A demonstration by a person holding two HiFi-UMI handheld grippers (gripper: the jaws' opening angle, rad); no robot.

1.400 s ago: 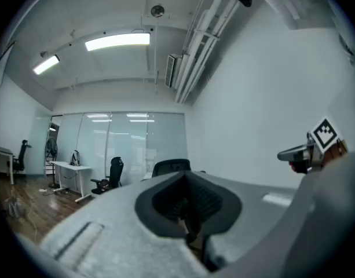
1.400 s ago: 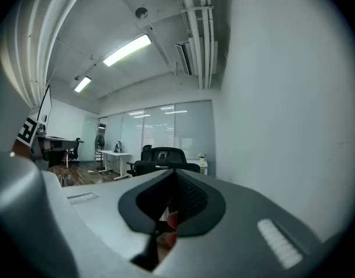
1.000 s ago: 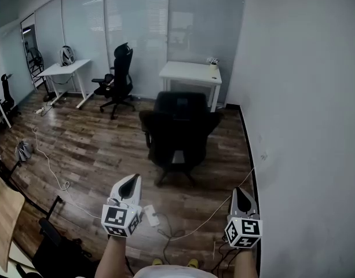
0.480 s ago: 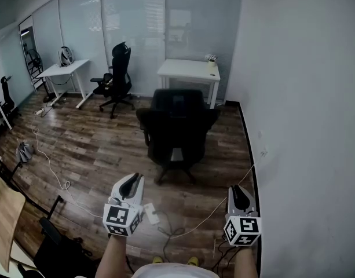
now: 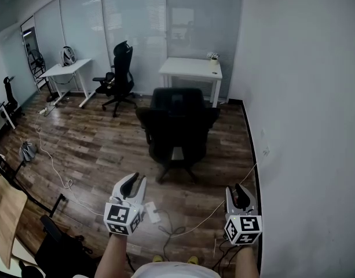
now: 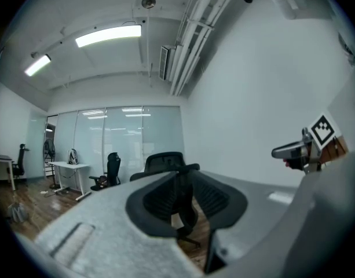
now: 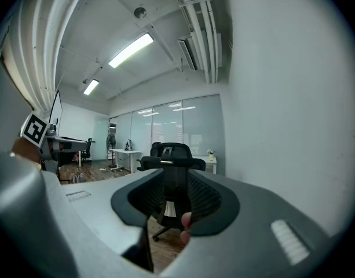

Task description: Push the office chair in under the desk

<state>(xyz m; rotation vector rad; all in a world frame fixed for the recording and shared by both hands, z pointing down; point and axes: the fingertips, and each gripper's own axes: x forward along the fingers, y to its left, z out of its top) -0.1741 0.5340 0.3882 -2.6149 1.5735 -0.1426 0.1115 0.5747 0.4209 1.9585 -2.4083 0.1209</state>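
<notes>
Black chair [image 5: 177, 126] stands well ahead of both grippers (its back towards them), just short of the desk [image 5: 191, 69]. Left gripper [image 5: 134, 179] and right gripper [image 5: 240, 189] have just been opening: jaws apart, gripping nothing.

Wood-plank floor [image 5: 96, 149], frosted glass partition [image 5: 142, 33], plain white wall [image 5: 304, 97]

Office chair [image 6: 163, 162] beyond just-opened jaws, apparently nothing between them
</notes>
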